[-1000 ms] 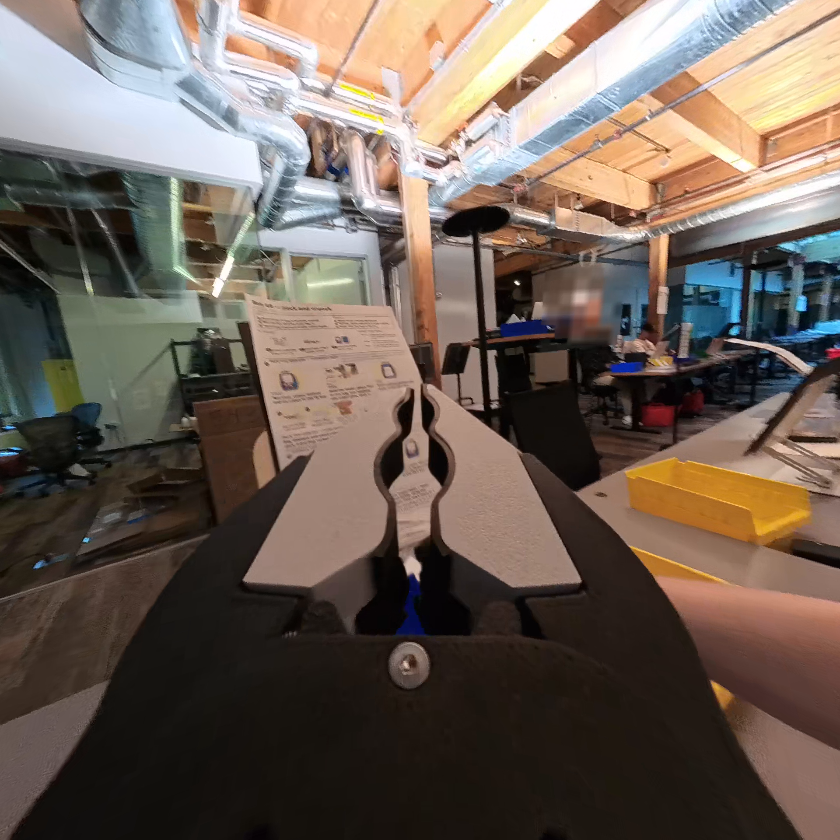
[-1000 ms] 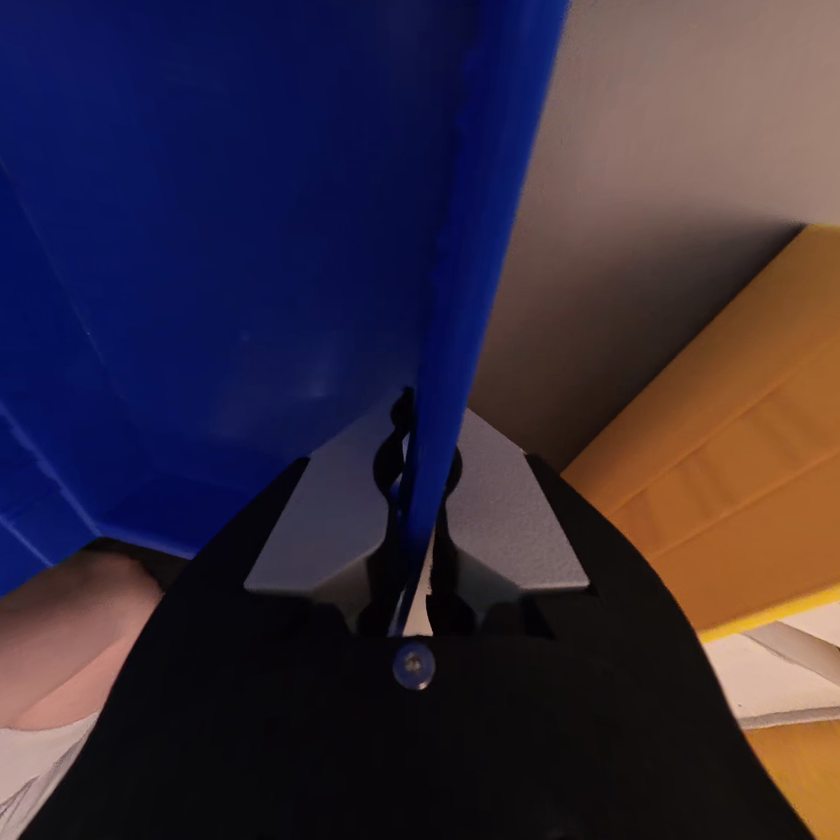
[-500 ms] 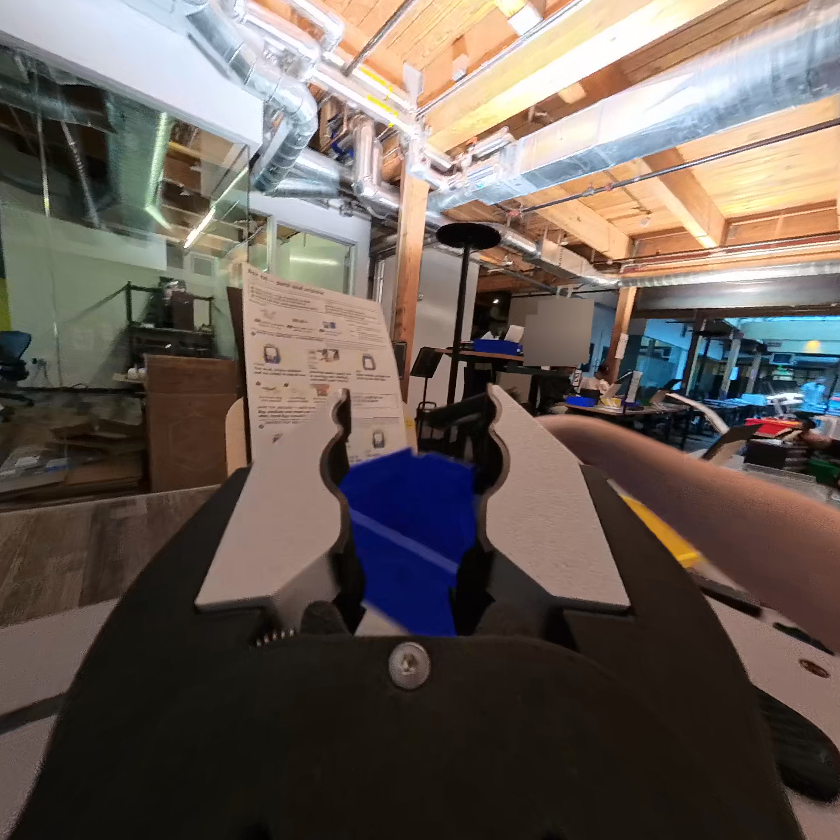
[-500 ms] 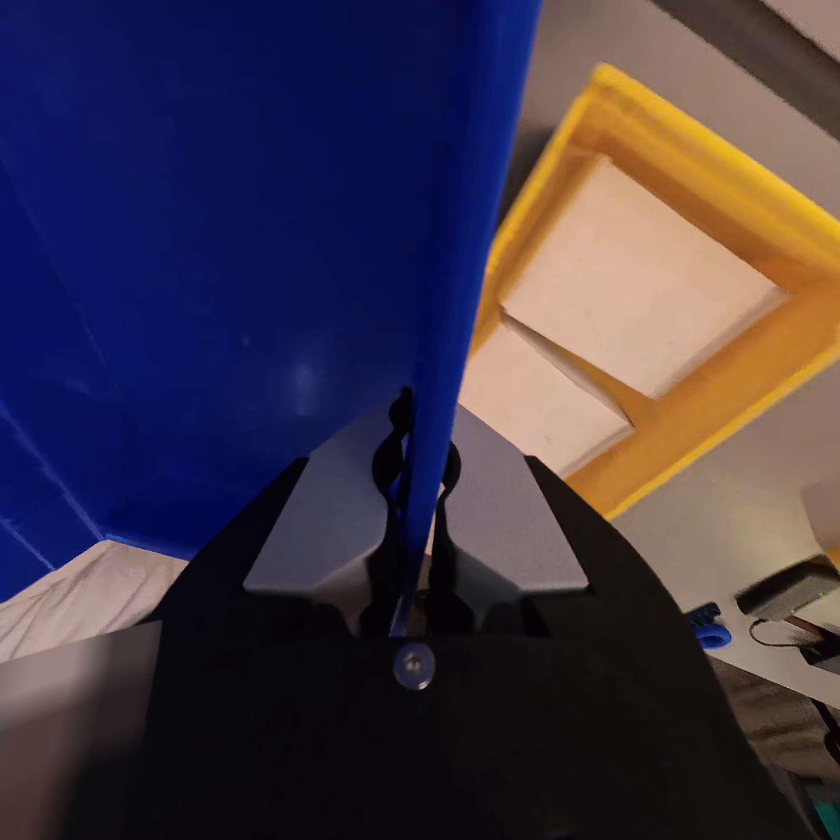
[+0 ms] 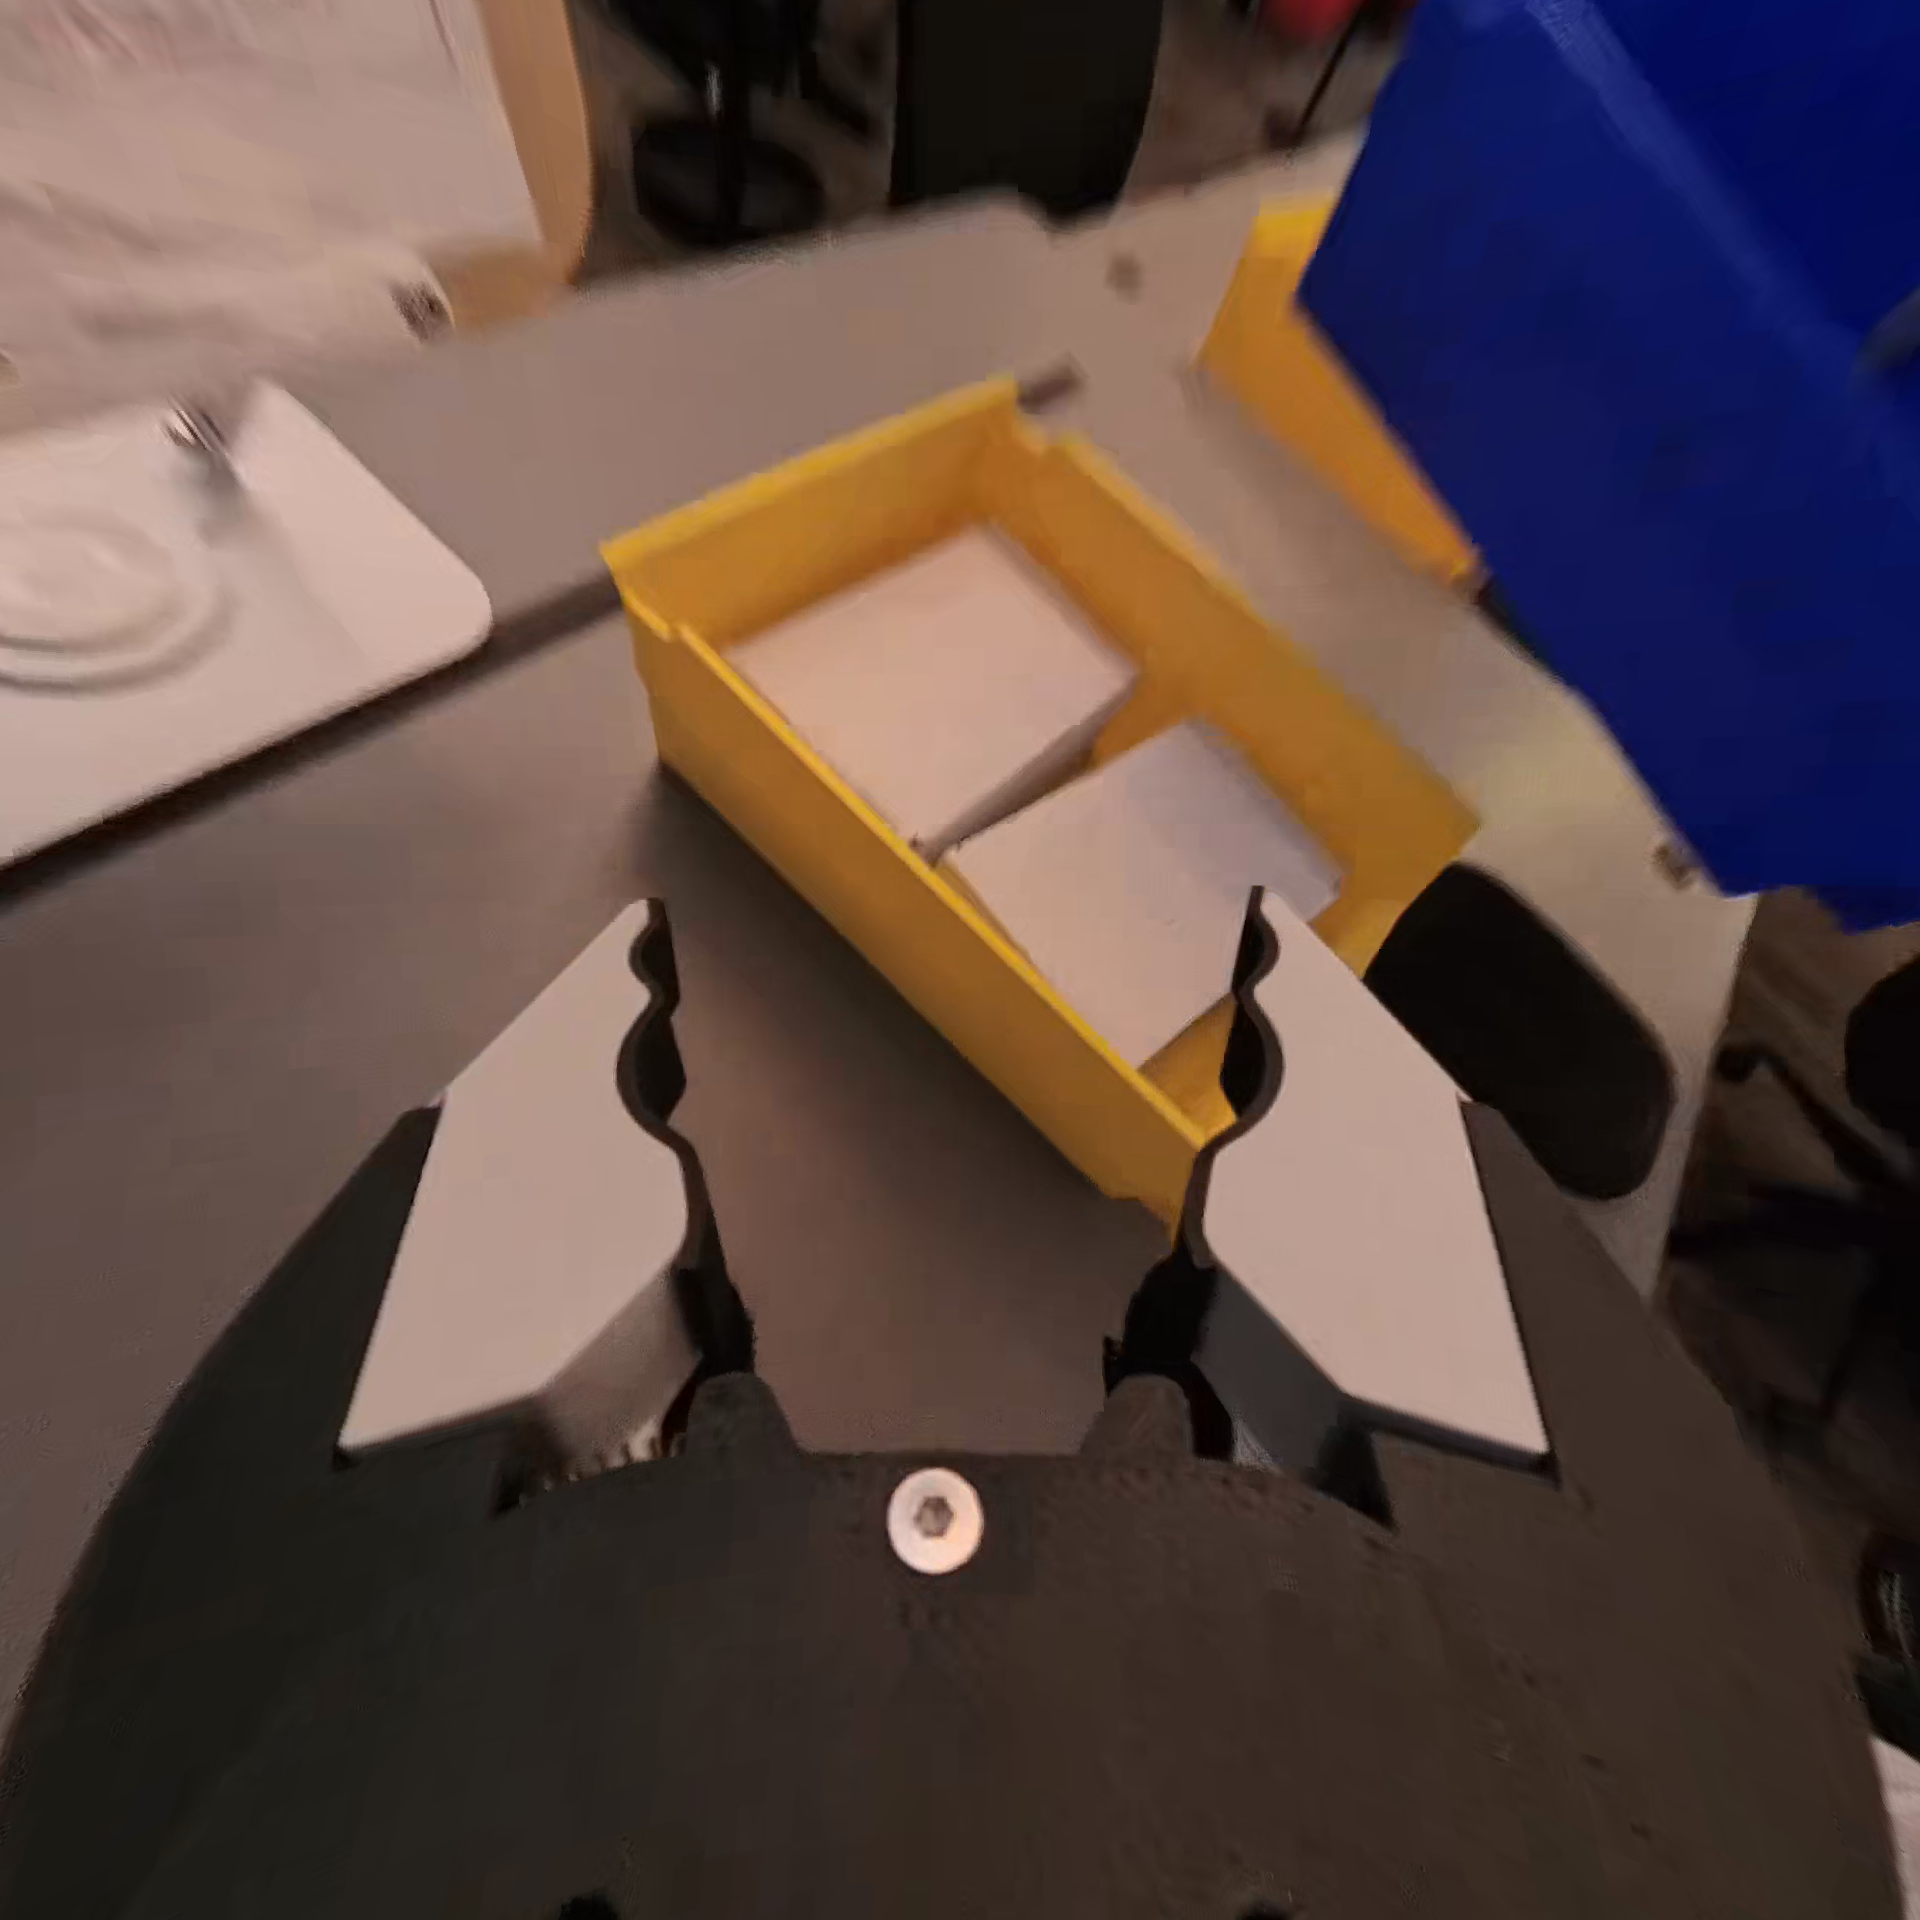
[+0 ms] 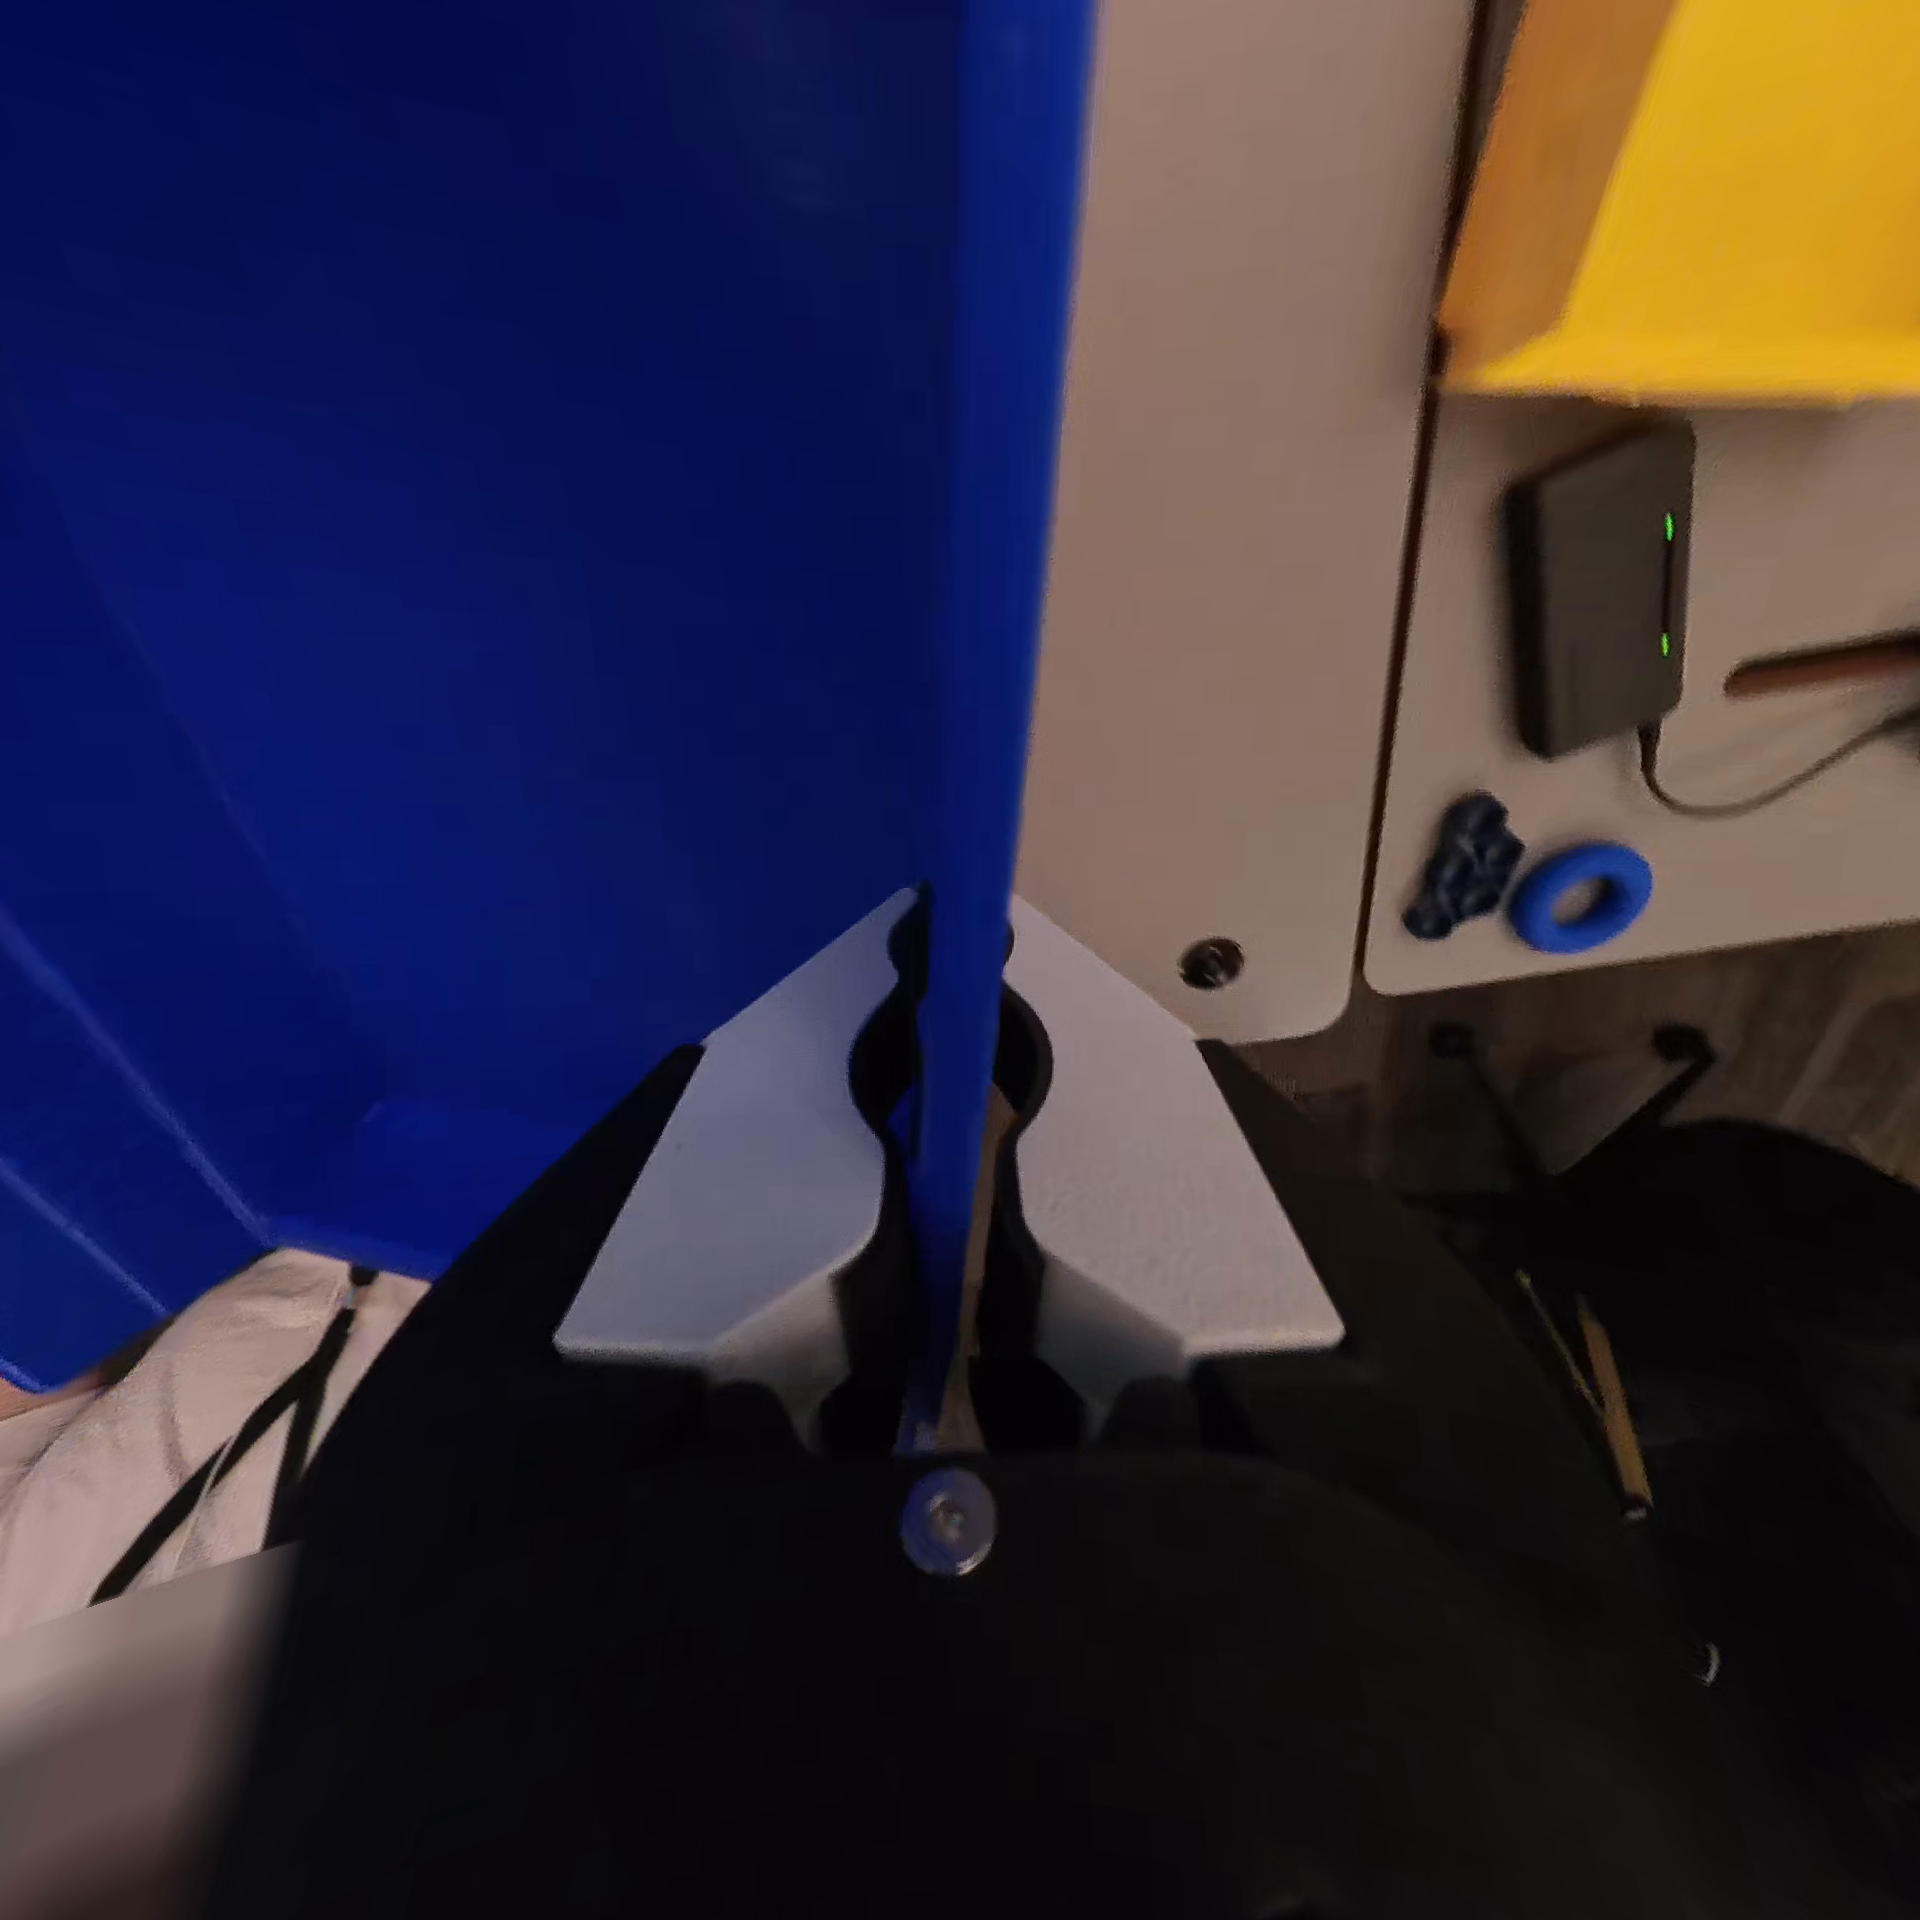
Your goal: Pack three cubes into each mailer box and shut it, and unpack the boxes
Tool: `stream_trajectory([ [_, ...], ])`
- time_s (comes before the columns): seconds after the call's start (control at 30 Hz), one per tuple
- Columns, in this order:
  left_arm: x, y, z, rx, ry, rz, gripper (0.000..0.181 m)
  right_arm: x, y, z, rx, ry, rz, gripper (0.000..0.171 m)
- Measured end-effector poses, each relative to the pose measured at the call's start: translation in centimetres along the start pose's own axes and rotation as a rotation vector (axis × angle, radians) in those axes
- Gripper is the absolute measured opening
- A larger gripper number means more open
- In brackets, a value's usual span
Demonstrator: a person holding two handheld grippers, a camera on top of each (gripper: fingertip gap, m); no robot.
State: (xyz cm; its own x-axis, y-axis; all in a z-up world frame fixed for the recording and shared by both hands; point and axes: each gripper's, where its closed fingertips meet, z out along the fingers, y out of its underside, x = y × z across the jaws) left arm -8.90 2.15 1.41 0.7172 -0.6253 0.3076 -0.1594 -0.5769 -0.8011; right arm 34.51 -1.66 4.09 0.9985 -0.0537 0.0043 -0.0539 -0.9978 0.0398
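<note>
In the left wrist view, my left gripper [image 5: 953,909] is open and empty, held above the dark table just in front of a yellow bin [image 5: 862,831]. Two flat white mailer boxes [image 5: 925,665] [image 5: 1122,883] lie in that bin, shut, one overlapping the other. A blue bin [image 5: 1662,416] hangs in the air at the upper right. In the right wrist view, my right gripper [image 6: 961,904] is shut on the thin wall of that blue bin [image 6: 520,520] and holds it up. No cubes are in view.
A second yellow bin [image 5: 1320,416] sits behind the blue one and also shows in the right wrist view [image 6: 1714,208]. A white stand base [image 5: 208,623] is at the left. A black device [image 6: 1600,592], a blue ring [image 6: 1579,909] and the table edge [image 6: 1299,987] are at the right. About 45 cm separates my left fingertips from my right.
My left gripper went from shut to wide open and tipped down from the room towards the table and yellow bin. My right gripper kept hold of the blue bin and swung it sideways.
</note>
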Motion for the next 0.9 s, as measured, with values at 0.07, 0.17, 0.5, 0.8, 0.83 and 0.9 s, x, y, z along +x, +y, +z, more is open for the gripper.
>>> stream_trajectory([
  [0.07,-0.1,2.5,3.3,-0.123,-0.018,0.006,0.109,3.3,1.8,2.0,-0.047,0.003,0.051,0.006],
  [0.17,0.4,5.2,6.3,-0.242,0.023,-0.024,0.108,6.3,3.6,4.7,-0.093,-0.009,0.119,0.006],
  [0.5,0.7,9.3,8.6,-0.428,0.049,-0.027,0.075,8.3,4.4,10.9,-0.135,-0.049,0.086,0.006],
  [0.8,-1.6,9.1,5.7,-0.470,0.130,-0.092,0.018,6.2,1.7,12.6,-0.066,-0.084,0.033,0.006],
  [0.83,-2.9,9.0,4.9,-0.466,0.094,-0.098,0.016,5.5,1.2,12.8,-0.055,-0.099,0.025,0.006],
  [0.9,-5.7,8.9,3.2,-0.463,0.025,-0.114,0.011,3.9,0.0,13.2,-0.031,-0.132,0.003,0.006],
])
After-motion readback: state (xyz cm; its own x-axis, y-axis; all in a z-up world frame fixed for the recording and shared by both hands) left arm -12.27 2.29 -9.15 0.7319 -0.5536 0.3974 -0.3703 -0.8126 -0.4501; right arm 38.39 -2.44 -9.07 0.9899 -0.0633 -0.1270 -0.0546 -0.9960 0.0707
